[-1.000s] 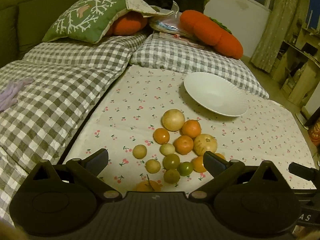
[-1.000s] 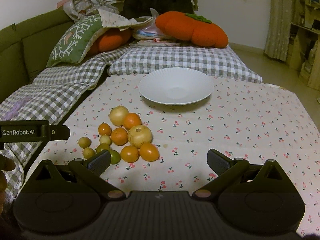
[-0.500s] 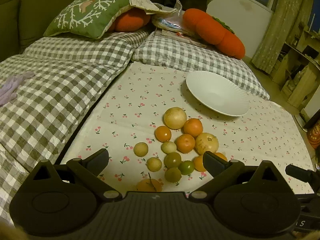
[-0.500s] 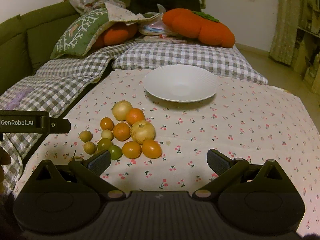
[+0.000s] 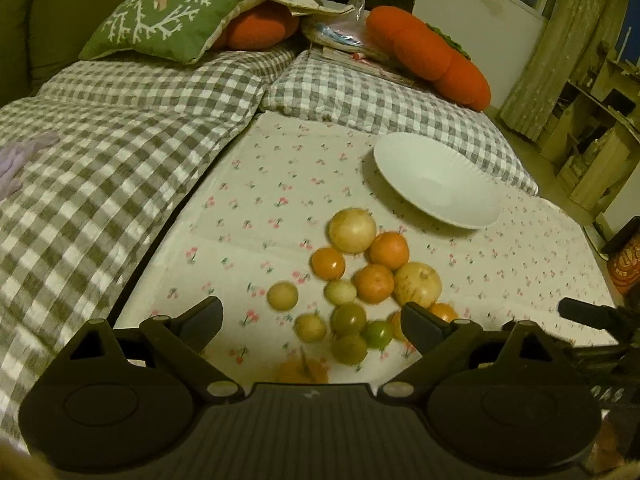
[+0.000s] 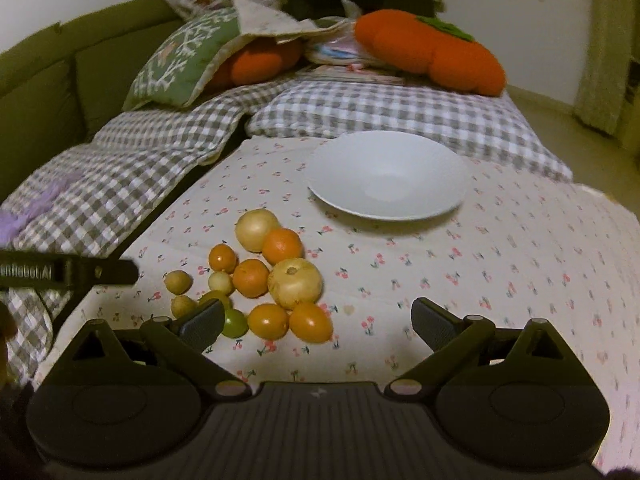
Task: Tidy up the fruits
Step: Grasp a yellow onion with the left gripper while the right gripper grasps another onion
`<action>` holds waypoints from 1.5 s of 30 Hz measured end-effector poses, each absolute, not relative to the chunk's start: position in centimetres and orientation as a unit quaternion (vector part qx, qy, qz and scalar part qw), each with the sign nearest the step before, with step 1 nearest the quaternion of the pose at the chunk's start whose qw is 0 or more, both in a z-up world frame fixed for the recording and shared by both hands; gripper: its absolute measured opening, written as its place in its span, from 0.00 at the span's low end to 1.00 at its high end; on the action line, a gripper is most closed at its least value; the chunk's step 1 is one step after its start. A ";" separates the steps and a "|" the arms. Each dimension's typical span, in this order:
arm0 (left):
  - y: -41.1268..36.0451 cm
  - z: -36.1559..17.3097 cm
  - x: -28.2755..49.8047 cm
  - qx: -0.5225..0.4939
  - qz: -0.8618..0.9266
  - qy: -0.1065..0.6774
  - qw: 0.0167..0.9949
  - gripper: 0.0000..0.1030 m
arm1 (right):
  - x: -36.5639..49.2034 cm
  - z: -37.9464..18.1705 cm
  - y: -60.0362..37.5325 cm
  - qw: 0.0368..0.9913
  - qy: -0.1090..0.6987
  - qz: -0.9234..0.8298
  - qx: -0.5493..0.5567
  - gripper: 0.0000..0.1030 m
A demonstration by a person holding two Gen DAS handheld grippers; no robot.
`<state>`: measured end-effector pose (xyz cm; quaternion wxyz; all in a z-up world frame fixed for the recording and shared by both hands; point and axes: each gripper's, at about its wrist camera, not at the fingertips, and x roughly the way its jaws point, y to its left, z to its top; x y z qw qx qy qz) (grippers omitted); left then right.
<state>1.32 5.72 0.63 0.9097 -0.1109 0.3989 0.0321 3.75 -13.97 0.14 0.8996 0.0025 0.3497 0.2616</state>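
Currently left hand-held gripper point(image 5: 312, 322) hovers over near edge of fruit pile point(image 5: 360, 280), jaws wide but closing, pads gripping nothing, small fruits showing between them. Right hand-held gripper point(image 6: 318, 322) spread wide, nothing held, orange fruits below gap. Fruit clustered on cherry-print cloth point(image 6: 500, 260) toward its left edge. White plate point(image 6: 386, 174) bare, near far edge, apart from pile.

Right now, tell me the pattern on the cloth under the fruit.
Pale cloth printed with small cherries; the right wrist view shows it best.
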 end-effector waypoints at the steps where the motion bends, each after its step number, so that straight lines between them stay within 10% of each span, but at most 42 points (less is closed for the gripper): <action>1: 5.5 1.0 1.9 -0.101 0.034 0.395 0.912 0.84 | 4.1 0.1 -13.6 0.898 0.348 0.270 -0.007 0.97; 19: 3.9 -2.9 14.4 -0.060 0.019 0.430 0.900 0.82 | 9.2 -3.3 -9.5 0.861 0.375 0.333 -0.083 0.80; 45: 4.7 -6.5 17.7 -0.173 -0.031 0.459 0.871 0.48 | 11.4 -4.8 -7.3 0.840 0.388 0.361 -0.120 0.44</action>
